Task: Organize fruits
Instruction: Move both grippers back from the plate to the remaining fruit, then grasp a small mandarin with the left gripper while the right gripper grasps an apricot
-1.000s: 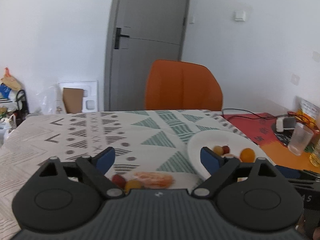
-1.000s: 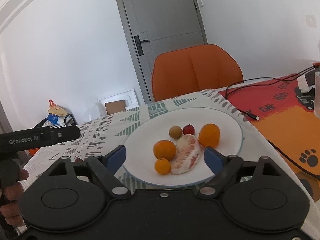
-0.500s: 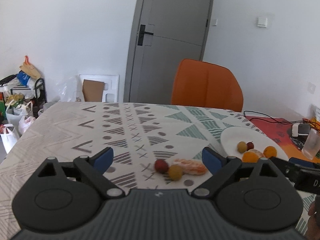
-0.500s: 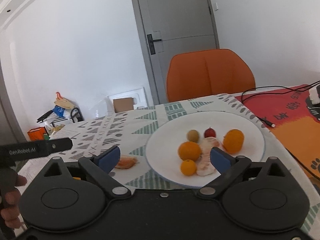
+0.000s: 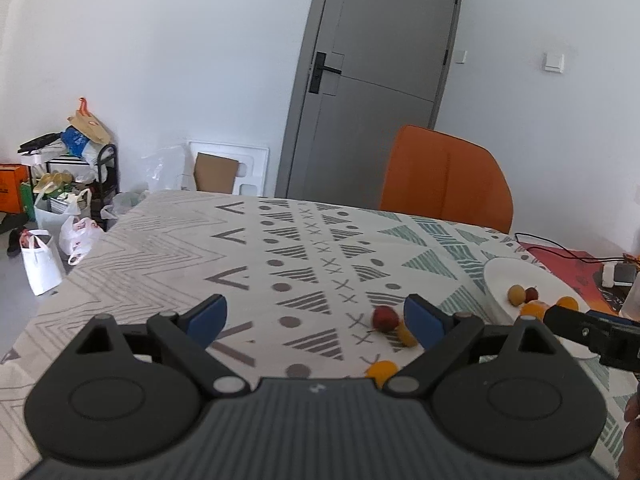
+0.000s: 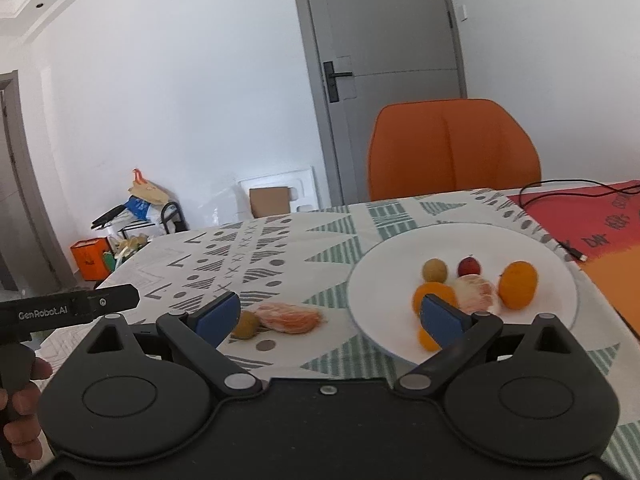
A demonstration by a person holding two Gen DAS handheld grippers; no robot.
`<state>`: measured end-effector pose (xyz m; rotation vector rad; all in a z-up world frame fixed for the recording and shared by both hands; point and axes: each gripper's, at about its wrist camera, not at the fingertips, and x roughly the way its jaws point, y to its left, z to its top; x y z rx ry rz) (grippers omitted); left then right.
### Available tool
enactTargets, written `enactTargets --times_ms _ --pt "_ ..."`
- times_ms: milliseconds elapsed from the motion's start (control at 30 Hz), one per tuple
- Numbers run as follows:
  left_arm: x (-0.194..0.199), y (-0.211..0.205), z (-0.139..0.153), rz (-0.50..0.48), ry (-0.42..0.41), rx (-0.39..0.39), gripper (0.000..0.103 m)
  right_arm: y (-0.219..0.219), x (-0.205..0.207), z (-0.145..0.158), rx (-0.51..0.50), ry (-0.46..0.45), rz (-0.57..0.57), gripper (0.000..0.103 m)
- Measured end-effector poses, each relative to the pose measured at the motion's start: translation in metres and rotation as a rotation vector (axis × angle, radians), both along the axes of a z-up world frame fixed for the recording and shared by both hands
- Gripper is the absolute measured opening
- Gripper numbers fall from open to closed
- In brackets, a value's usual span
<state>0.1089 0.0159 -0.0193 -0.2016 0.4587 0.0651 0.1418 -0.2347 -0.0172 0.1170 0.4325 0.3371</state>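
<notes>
1. The bench under its patterned white, grey and green cloth (image 5: pixel 280 248) carries everything; loose fruit lies on the cloth to the left of the round white plate (image 6: pixel 560 280), which holds most of the fruit.
2. My left jaws (image 5: pixel 316 316) stand spread and empty above the cloth. My right jaws (image 6: pixel 336 312) are also spread and empty; they have just been opening wider, with nothing between them.
3. On the plate sit a large orange citrus (image 6: pixel 518 284), a peeled pale segment cluster (image 6: pixel 478 294), a brownish round fruit (image 6: pixel 435 270), a small red fruit (image 6: pixel 469 266) and two smaller oranges partly behind my right pad.
4. Off the plate lie a peeled orange segment cluster (image 6: pixel 290 318), a small red round fruit (image 5: pixel 385 318) just beside my left jaws' right pad, an olive-yellow fruit (image 6: pixel 246 325) and a small yellow-orange fruit (image 5: pixel 382 370).
5. I judge the step to be gathering the strays onto the plate. Next I should centre one pair of jaws on a loose fruit, lower, and close gently; the peeled cluster looks soft.
6. Compared with a second ago, my left view has swung leftward: the plate has slid to the right edge. My right view now takes in the loose fruit, earlier out of frame.
</notes>
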Motion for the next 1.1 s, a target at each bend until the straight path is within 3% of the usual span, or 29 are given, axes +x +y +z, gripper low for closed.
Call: enactTargets --times_ms 533,800,1100 --pt "-0.008 0.021 -0.010 0.012 0.013 -0.029 0.094 0.031 0.012 -0.005 -0.009 0.035 0.108 0.097" --pt "0.002 0.007 -0.020 -0.049 0.048 -0.048 0.091 0.036 0.020 -0.012 -0.014 0.081 0.174 0.079" --pt "0.018 -0.009 -0.031 -0.101 0.105 -0.061 0.063 0.034 0.030 -0.016 -0.016 0.114 0.196 0.061"
